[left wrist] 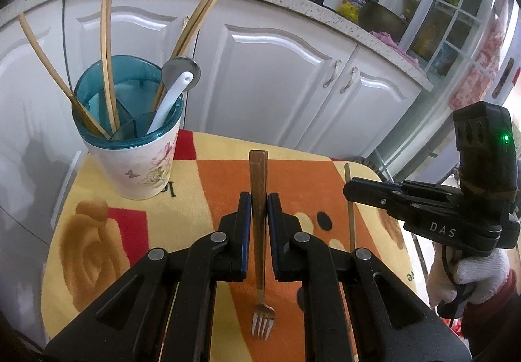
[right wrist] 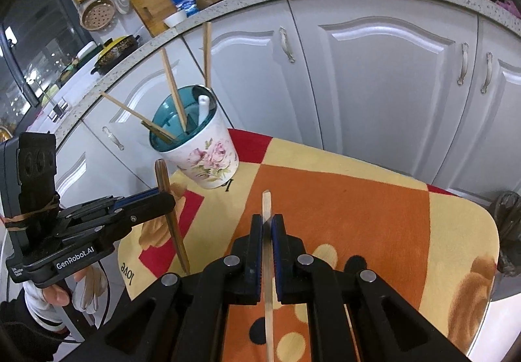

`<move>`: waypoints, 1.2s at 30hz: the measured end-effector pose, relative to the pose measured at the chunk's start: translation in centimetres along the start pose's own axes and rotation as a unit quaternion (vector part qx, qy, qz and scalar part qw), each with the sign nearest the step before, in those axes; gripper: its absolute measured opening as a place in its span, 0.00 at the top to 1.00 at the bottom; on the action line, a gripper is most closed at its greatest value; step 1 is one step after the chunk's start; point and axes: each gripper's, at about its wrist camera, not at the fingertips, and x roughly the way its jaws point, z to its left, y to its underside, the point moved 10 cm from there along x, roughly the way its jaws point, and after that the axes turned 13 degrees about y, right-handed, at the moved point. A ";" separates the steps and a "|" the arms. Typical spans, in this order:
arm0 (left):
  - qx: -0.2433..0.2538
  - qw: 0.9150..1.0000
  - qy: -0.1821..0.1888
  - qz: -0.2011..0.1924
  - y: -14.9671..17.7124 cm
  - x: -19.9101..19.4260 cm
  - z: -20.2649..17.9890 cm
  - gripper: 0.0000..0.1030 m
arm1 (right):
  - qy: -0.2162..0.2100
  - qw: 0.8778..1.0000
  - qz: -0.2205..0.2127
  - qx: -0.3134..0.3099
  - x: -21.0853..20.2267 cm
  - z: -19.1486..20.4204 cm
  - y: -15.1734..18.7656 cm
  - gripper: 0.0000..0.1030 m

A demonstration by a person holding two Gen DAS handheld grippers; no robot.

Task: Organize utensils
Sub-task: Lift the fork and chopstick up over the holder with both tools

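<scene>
Floral holder (left wrist: 140,163) beside gripped fork (left wrist: 259,218), chopstick (right wrist: 267,251)

Left wrist view was taken close above desk (left wrist: 136,231), aimed forward along fingers toward cabinets (left wrist: 260,69). Right wrist view was set likewise, angled leftward. Utensil cup (left wrist: 136,147) (right wrist: 202,153), patterned cloth (right wrist: 358,199) and each opposite hand-held gripper were shared.

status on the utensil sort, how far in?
Done: several bamboo chopsticks, a metal ladle and a white ceramic spoon already stand in the floral holder with the teal insert. In hand: left tool grips a wooden-handled fork; right tool grips a single pale chopstick. Left: drop both into the holder.
</scene>
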 end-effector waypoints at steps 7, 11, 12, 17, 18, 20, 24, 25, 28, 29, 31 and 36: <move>0.001 1.000 0.003 -0.007 0.2 -1.2 -0.3 0.92 | -0.005 1.000 -0.014 -0.009 -1.7 0.5 -0.2 0.95; -0.001 1.000 0.002 -0.010 0.3 -1.6 -0.2 0.92 | -0.004 1.000 -0.019 -0.013 -2.1 0.8 -0.5 0.95; -0.002 1.000 0.003 -0.011 0.3 -1.7 -0.2 0.92 | -0.005 1.000 -0.020 -0.014 -2.2 0.9 -0.5 0.95; -0.002 1.000 0.008 -0.013 0.5 -2.2 -0.3 0.92 | -0.009 1.000 -0.025 -0.016 -2.6 1.5 -0.7 0.95; -0.002 1.000 0.012 -0.014 0.6 -2.5 -0.3 0.92 | -0.010 0.999 -0.027 -0.017 -2.7 1.7 -0.8 0.95; -0.002 1.000 0.017 -0.016 0.6 -3.2 -0.3 0.92 | -0.013 0.999 -0.031 -0.018 -3.1 1.9 -0.9 0.95; -0.001 0.999 0.031 -0.024 0.7 -5.5 -0.2 0.92 | -0.019 0.999 -0.039 -0.021 -3.8 2.4 -1.4 0.95; 0.000 0.999 0.032 -0.027 0.6 -6.1 -0.2 0.92 | -0.021 0.999 -0.042 -0.022 -4.1 2.5 -1.6 0.95; 0.003 0.999 0.032 -0.039 0.1 -7.9 0.1 0.92 | -0.031 0.998 -0.050 -0.021 -4.7 2.9 -2.2 0.95; 0.002 0.999 0.032 -0.044 -0.2 -8.5 0.2 0.92 | -0.034 0.998 -0.053 -0.020 -4.9 3.1 -2.5 0.95; 0.002 0.998 0.030 -0.053 -0.8 -9.5 0.4 0.92 | -0.036 0.997 -0.058 -0.021 -5.2 3.4 -3.1 0.95; 0.003 0.996 0.021 -0.082 -3.6 -12.2 1.0 0.92 | -0.041 0.996 -0.078 -0.031 -6.4 4.6 -5.3 0.95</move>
